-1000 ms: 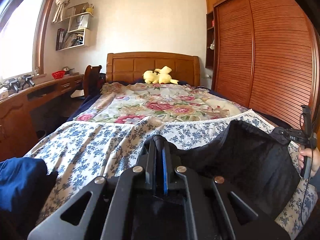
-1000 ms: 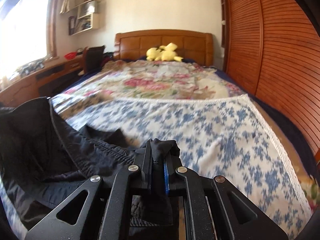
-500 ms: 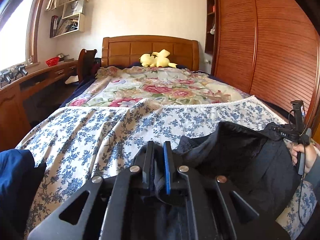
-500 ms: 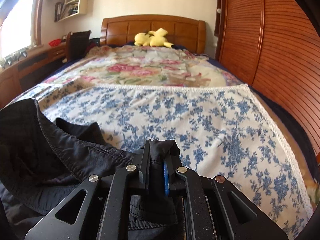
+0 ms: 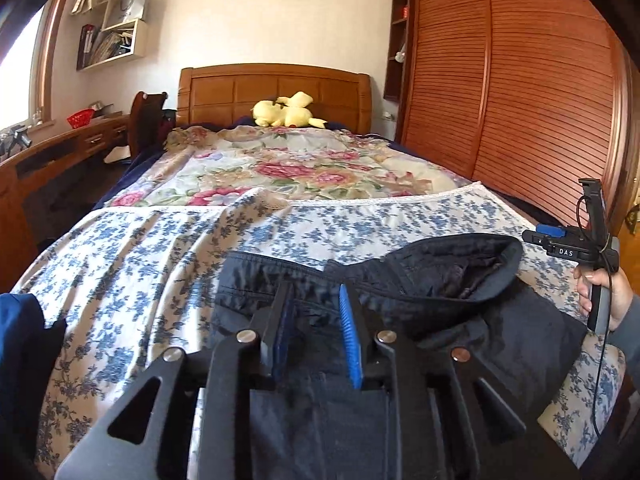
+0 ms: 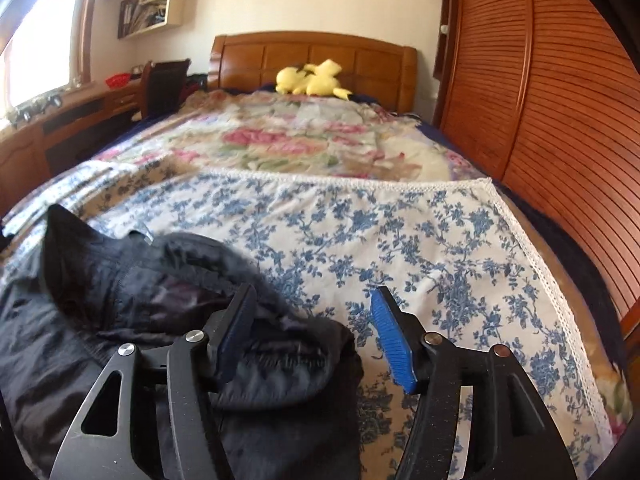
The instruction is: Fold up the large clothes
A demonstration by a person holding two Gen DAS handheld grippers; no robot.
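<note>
— Left gripper point(image 5: 316, 312)?
— Opening. Fingers point(image 5: 349, 320) a little apart, blue pads showing, poised over the near edge of the jacket point(image 5: 460, 280). Dark cloth in the gap, not pinched.
— Right gripper point(image 6: 314, 322)?
— Opening too, spread much wider. Left finger point(image 6: 236, 320) over the jacket's point(image 6: 140, 300) crumpled end, right one over the bare cloth point(image 6: 380, 240). Nothing gripped.
— And the jacket itself?
— Lying loose on the bed, on the blue-flowered cloth point(image 5: 160, 264), close to the near edge. Rumpled, collar or hood standing open like a pocket toward the right in the left view. Stretched sideways between the two grippers.
— Anything of the person?
— A hand point(image 5: 608, 292) with a grey sleeve at the right edge of the left view, wrapped round the other gripper's handle, just beside the jacket.
— Rest of the bed?
— Rose-patterned quilt point(image 5: 300, 168) past the cloth's lace edge. Yellow plush point(image 5: 286, 111) at the wooden headboard point(image 5: 276, 88).
— Around the bed?
— Slatted wardrobe point(image 5: 520, 92) down the right. Table point(image 5: 60, 152) under the window on the left, shelves above. Blue fabric point(image 5: 20, 328) at the lower left corner, hard to say what.
</note>
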